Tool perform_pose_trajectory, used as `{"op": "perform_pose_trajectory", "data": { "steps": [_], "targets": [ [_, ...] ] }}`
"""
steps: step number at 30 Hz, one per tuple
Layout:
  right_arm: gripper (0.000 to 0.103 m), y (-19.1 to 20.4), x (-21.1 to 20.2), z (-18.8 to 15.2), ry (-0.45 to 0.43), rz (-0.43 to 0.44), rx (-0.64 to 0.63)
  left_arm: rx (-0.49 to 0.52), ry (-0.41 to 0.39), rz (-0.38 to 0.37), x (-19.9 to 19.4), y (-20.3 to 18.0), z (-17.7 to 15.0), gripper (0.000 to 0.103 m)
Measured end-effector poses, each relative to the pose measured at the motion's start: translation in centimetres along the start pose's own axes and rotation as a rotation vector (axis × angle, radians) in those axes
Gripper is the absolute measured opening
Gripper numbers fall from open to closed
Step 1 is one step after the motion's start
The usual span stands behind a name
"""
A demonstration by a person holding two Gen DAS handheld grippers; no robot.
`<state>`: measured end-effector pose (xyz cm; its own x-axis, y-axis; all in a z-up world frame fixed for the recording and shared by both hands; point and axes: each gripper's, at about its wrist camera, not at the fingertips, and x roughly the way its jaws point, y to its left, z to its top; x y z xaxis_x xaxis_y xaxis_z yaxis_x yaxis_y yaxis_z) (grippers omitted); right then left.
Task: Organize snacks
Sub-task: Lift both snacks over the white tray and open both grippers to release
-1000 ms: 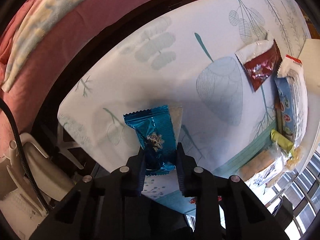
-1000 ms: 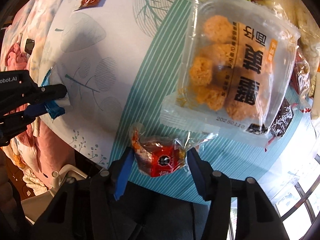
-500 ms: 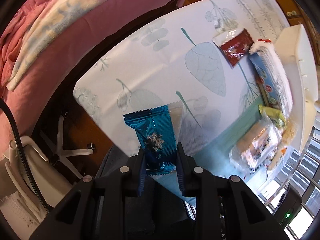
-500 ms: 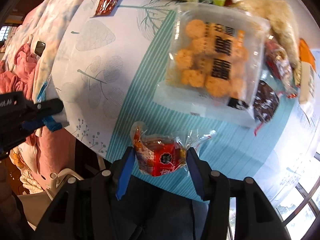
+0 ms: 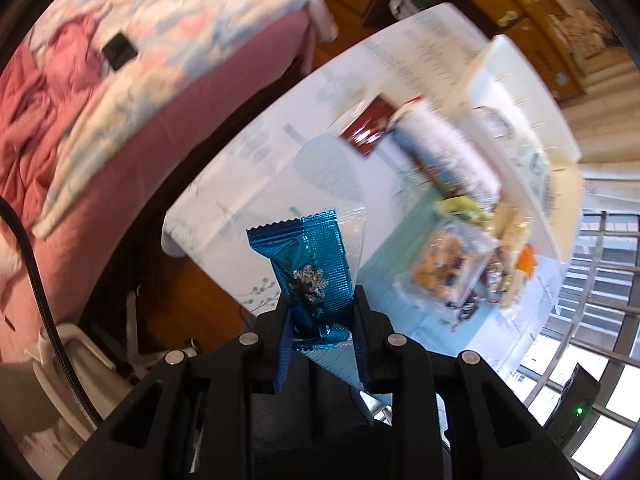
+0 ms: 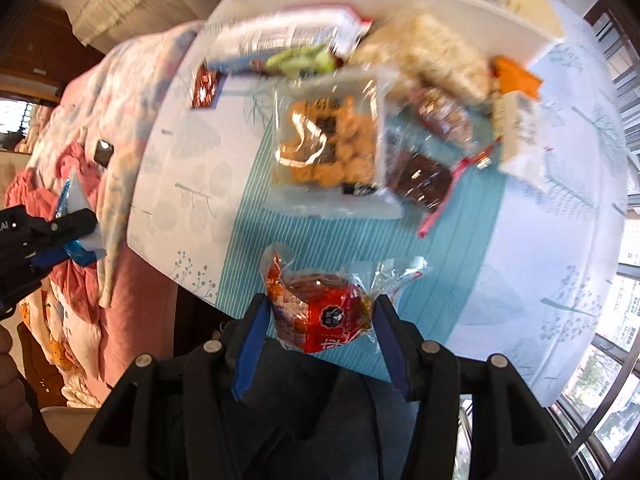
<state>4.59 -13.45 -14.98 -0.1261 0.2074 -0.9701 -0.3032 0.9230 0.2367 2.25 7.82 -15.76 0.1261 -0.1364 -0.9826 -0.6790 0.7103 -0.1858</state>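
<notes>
Off to your left lies a bed (image 5: pixel 132 92) with a pink sheet and a flowered quilt (image 6: pixel 132 80), and a small dark device (image 5: pixel 119 50) rests on the quilt. Below its edge you can see a white chair base (image 5: pixel 134 344) on the wooden floor (image 5: pixel 192 300). To your right, window bars (image 5: pixel 592 320) run along the surface (image 6: pixel 540 264), which wears a leaf-print cloth.
</notes>
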Motion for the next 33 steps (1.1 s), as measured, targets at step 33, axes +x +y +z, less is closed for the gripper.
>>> {"op": "perform_pose_trajectory", "data": {
  "steps": [33],
  "targets": [
    [0.054,-5.8,-12.2,10.9,-0.54,-0.091,0.068,0.622,-0.285,-0.235,-9.2,-23.2,7.8,0.025]
  ]
}}
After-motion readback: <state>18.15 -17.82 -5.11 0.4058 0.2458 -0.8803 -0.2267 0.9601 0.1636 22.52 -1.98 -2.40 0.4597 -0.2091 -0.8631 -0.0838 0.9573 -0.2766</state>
